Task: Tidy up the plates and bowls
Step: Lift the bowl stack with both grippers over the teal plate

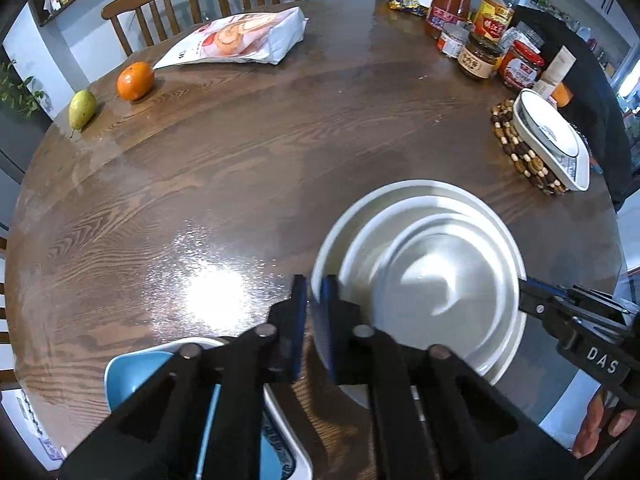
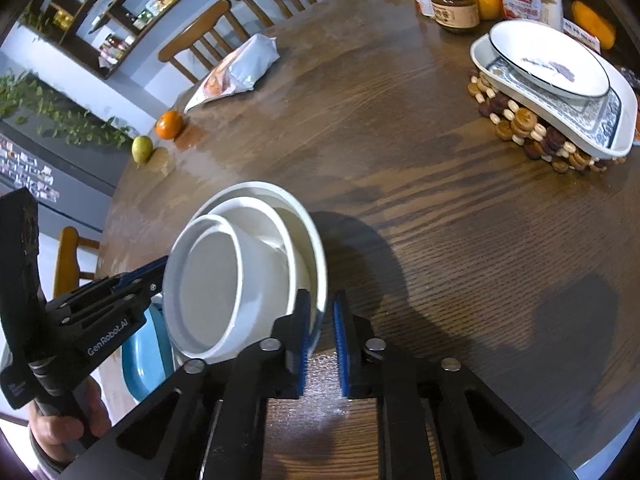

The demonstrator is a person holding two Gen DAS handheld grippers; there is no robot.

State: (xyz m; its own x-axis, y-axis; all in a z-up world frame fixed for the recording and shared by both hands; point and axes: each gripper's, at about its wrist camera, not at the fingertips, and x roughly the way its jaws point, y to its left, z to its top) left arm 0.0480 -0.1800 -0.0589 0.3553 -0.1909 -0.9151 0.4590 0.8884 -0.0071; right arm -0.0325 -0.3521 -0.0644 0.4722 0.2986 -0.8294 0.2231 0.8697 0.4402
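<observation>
Three white bowls [image 2: 240, 268] are sitting nested one inside another near the front edge of the round wooden table [image 1: 248, 168], the smallest innermost and pushed toward the left side of the stack, and none of them is holding any food. The left gripper [image 1: 314, 300] is pinching the outer bowl's rim on its left side, its blue pads drawn in narrow with the white edge caught between them; the right gripper [image 2: 322, 320] is clamping the opposite rim in the same way, jaws nearly together on the thin wall. A hand [image 2: 60, 424] is showing beneath the left tool in the right wrist view. Just beside the stack, at the table's near-left edge, a blue dish [image 1: 132, 372] is lying partly under the left gripper, and whether anything is in it cannot be told. Toward the far-right edge a shallow oval plate [image 2: 548, 60] is resting inside a larger blue-patterned rectangular dish [image 2: 600, 120], both sitting on a beaded wooden trivet [image 2: 520, 120]. Behind them, along the far edge, jars and sauce bottles [image 1: 480, 20] are standing clustered. Across the table at the far-left edge an orange [image 1: 135, 81] and a green pear [image 1: 82, 109] are lying close together, with a sealed snack bag [image 1: 240, 38] lying flat just beyond them, near the wooden chairs [image 1: 160, 8].
</observation>
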